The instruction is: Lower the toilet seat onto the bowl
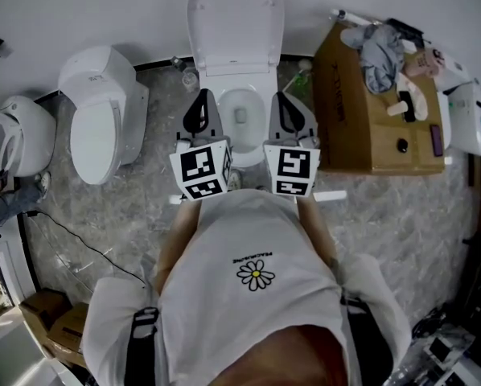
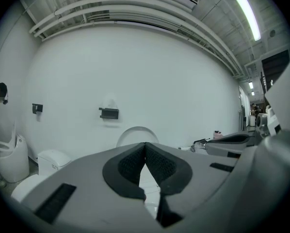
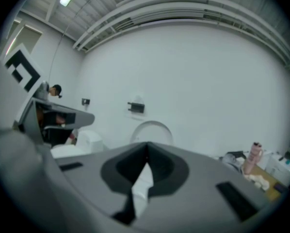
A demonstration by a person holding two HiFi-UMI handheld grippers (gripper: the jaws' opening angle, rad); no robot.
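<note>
- Head view: toilet seat [image 1: 235, 22] stands upright vs. wall, behind open bowl [image 1: 242, 119]; lowering judged not yet begun, whole swing left. Left gripper [image 1: 199, 103] and right gripper [image 1: 282, 104] hover over bowl front.
- Left gripper view: left gripper [image 2: 145, 147] jaws closed tip to tip, empty; seat [image 2: 135, 136] ahead, apart.
- Right gripper view: right gripper [image 3: 146, 147] jaws likewise closed, nothing btwn; seat [image 3: 152, 130] untouched.

You are looking down at a white toilet [image 1: 234, 22] on a grey marbled floor [image 1: 385, 215], a brown cardboard box [image 1: 345, 111], and your white shirt [image 1: 248, 232] with a yellow-centred daisy [image 1: 256, 274].
</note>
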